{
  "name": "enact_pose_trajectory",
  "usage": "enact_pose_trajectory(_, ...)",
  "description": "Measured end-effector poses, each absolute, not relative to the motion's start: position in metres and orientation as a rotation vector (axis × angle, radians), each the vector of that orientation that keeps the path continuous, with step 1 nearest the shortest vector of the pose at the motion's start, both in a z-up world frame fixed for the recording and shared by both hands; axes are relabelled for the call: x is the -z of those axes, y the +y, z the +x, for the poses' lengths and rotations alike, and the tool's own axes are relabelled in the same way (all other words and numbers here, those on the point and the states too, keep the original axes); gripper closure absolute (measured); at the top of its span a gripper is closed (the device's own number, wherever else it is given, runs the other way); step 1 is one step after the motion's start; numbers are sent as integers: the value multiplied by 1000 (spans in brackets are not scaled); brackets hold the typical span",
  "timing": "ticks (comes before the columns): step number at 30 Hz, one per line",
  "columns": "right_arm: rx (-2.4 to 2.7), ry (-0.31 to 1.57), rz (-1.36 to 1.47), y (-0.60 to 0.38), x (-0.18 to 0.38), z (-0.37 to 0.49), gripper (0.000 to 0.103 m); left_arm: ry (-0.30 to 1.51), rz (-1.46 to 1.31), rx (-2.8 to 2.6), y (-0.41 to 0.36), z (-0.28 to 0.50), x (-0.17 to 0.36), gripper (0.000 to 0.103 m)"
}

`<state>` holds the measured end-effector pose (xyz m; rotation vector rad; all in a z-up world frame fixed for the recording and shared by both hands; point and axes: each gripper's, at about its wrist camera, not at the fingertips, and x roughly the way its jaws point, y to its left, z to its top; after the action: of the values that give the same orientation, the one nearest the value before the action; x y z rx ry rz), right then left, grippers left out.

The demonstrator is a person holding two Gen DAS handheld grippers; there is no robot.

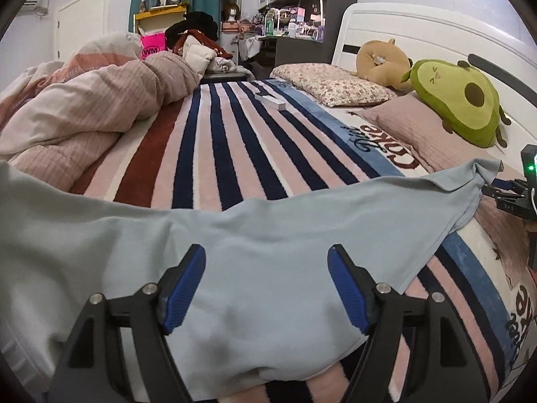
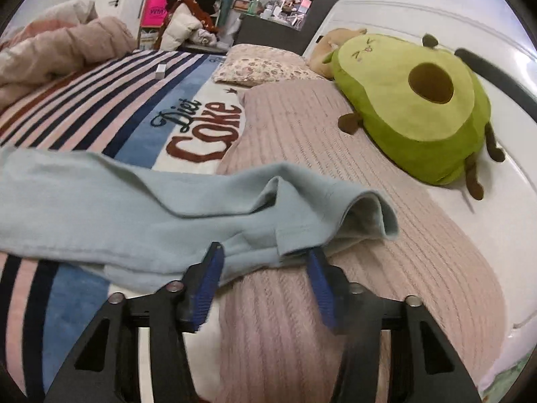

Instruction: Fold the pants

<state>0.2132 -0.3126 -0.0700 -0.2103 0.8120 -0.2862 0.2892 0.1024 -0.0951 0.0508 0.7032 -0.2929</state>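
pants: light blue pants point(image 1: 255, 235) spread out flat-ish across the striped blanket point(image 1: 214, 154), one end running over toward the avocado plush point(image 1: 459, 100) side of the bed. In the right wrist view the hem end point(image 2: 335, 208) is rumpled and folded back on itself, lying partly on the pink ribbed pillow point(image 2: 335, 154).

left gripper: the left gripper point(image 1: 266, 288) sits right over the wide part of the pants, blue pads spread far apart with fabric under and between them. Released, not pinching anything.

right gripper: the right gripper point(image 2: 265, 282) is at the hem end, the end nearest the avocado plush. Jaws spread; the tips are right at the edge of the cloth, and the right-hand pad looks tucked just under the folded hem, but nothing is clamped.

landmark stuff: avocado plush leans on the white headboard point(image 2: 386, 10), a tan plush point(image 1: 379, 63) just beside it. Floral pillow point(image 1: 332, 84) sits beyond the ribbed pillow, farther from the pants.

other: bunched-up pink duvet point(image 1: 87, 107) is on the far side of the blanket from the avocado plush. Small white box point(image 1: 270, 100) lies on the stripes, well apart from the pants.
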Motion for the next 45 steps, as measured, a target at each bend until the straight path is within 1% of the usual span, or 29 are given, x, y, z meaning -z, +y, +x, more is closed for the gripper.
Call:
enact_pose_trajectory(2,322,780,-235,-318,65,220,71,699,59,287,101,290,95,31)
enact_pose_trajectory(6,354,712,-248,-329,52,231,71,715,50,267,103,297,99,31)
enact_pose_trajectory(10,432,685,-232,-344,39,242,71,722,32,242,107,301,102,31)
enact_pose_trajectory(12,449,678,-232,-347,34,239,67,720,34,240,105,301,101,31)
enact_pose_trajectory(13,437,670,-223,-345,31,233,60,715,38,240,104,300,100,31)
enact_pose_trajectory(14,423,665,-214,-343,30,228,46,712,41,240,103,299,100,31)
enact_pose_trajectory(16,400,666,-194,-336,30,215,36,706,52,247,102,298,99,31)
enact_pose_trajectory(19,313,707,-81,-329,35,199,36,709,44,252,104,298,98,31)
enact_pose_trajectory(22,223,796,30,-323,51,198,36,708,33,249,107,297,97,31)
enact_pose_trajectory(24,273,839,-46,-317,65,208,36,701,40,251,107,296,96,31)
enact_pose_trajectory(26,366,848,-112,-319,74,219,36,695,43,248,108,296,96,31)
enact_pose_trajectory(32,378,793,-23,-336,80,241,33,707,25,253,109,298,98,31)
enact_pose_trajectory(33,391,789,-25,-336,80,245,35,709,26,252,109,298,98,31)
enact_pose_trajectory(34,406,782,-38,-335,81,249,50,713,30,250,109,299,100,31)
enact_pose_trajectory(35,436,765,-73,-332,79,251,84,714,33,249,108,299,100,31)
enact_pose_trajectory(36,444,748,-90,-330,77,252,94,715,34,250,109,299,100,31)
enact_pose_trajectory(41,365,647,-67,-320,55,242,94,701,23,246,110,300,99,31)
enact_pose_trajectory(45,251,622,-52,-289,25,238,94,677,19,253,113,296,91,31)
